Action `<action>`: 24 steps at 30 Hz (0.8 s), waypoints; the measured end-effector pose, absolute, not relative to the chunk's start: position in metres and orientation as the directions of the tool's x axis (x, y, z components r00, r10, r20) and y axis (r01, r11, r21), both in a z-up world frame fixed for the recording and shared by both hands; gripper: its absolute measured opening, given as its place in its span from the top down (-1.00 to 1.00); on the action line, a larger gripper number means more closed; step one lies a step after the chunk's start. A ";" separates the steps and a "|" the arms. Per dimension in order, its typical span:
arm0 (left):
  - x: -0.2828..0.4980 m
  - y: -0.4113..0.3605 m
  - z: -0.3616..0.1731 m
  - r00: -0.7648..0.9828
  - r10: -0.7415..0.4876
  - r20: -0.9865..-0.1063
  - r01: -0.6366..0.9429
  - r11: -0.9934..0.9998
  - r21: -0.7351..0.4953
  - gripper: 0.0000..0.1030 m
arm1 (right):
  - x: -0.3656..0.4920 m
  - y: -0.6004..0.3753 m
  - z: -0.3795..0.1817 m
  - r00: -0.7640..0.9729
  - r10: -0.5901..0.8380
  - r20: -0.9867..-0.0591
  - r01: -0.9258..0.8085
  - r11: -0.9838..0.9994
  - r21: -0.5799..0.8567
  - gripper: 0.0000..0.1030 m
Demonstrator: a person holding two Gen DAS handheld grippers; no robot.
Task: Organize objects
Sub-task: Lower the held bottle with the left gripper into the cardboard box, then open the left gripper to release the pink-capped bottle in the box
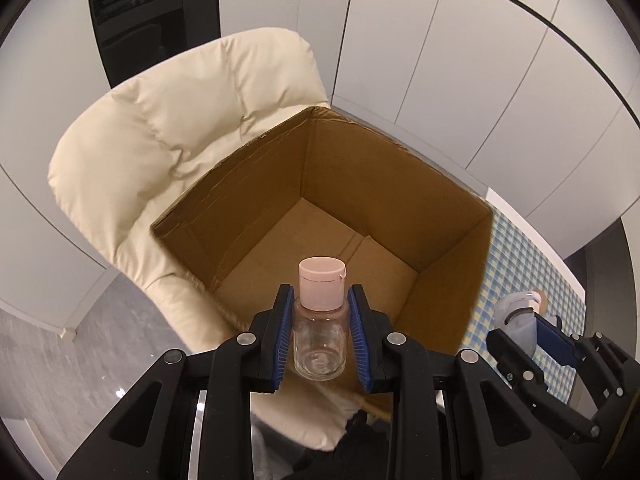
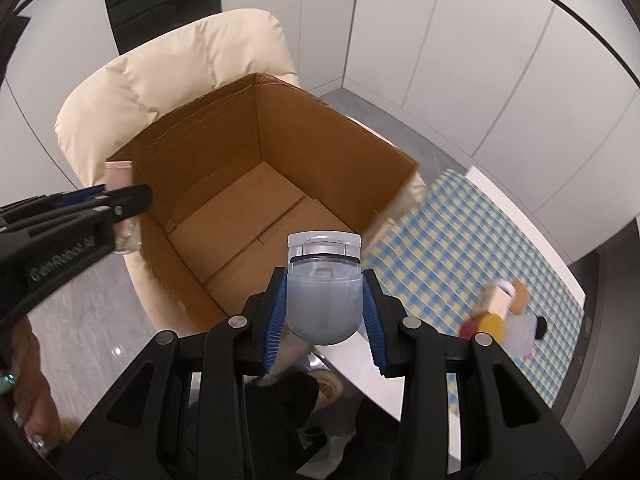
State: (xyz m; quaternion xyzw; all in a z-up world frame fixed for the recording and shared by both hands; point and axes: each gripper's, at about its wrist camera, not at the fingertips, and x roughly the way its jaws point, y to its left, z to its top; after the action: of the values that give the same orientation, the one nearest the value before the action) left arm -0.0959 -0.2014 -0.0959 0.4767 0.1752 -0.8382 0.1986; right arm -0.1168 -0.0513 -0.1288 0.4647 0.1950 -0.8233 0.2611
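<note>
My left gripper (image 1: 320,300) is shut on a small clear bottle (image 1: 319,340) with a pink cap, held upright over the near edge of an open cardboard box (image 1: 360,184). The box floor shows bare cardboard. My right gripper (image 2: 325,286) is shut on a pale blue-grey plastic eyelash curler (image 2: 322,300), above the box's (image 2: 328,148) near right corner. In the right wrist view the left gripper (image 2: 128,196) with the pink-capped bottle (image 2: 119,176) hangs at the box's left rim. The right gripper (image 1: 532,320) appears at the lower right of the left wrist view.
The box rests on a cream padded chair (image 1: 160,140). To its right is a table with a blue and yellow checked cloth (image 2: 460,248), with a few small blurred items (image 2: 504,312) on it. White wall panels stand behind. A hand (image 2: 28,380) shows at lower left.
</note>
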 end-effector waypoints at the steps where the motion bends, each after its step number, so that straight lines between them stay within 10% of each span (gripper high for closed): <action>1: -0.101 -0.207 -0.100 -0.461 -0.165 -0.872 0.503 -0.858 -0.104 0.47 | -0.123 -0.056 -0.131 -0.432 -0.248 -0.867 0.611 -0.788 -0.079 0.27; 19: -0.131 -0.232 -0.119 -0.451 -0.151 -0.880 0.511 -0.852 -0.116 0.26 | -0.156 -0.079 -0.149 -0.421 -0.264 -0.867 0.621 -0.781 -0.064 0.25; 20: -0.131 -0.234 -0.119 -0.451 -0.140 -0.881 0.514 -0.848 -0.128 0.03 | -0.156 -0.079 -0.148 -0.429 -0.270 -0.862 0.622 -0.780 -0.066 0.16; 22: -0.129 -0.238 -0.118 -0.436 -0.146 -0.888 0.531 -0.838 -0.123 -0.80 | -0.155 -0.081 -0.147 -0.439 -0.266 -0.858 0.624 -0.777 -0.078 -0.98; 24: -0.124 -0.235 -0.112 -0.461 -0.182 -0.868 0.529 -0.842 -0.105 -0.81 | -0.148 -0.079 -0.140 -0.475 -0.298 -0.828 0.630 -0.773 -0.083 -1.00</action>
State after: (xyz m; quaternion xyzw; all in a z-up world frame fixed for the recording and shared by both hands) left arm -0.1239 -0.2355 -0.1116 0.4733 0.1835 -0.8349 0.2129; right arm -0.1480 -0.0786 -0.1400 0.4310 0.1921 -0.8370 0.2772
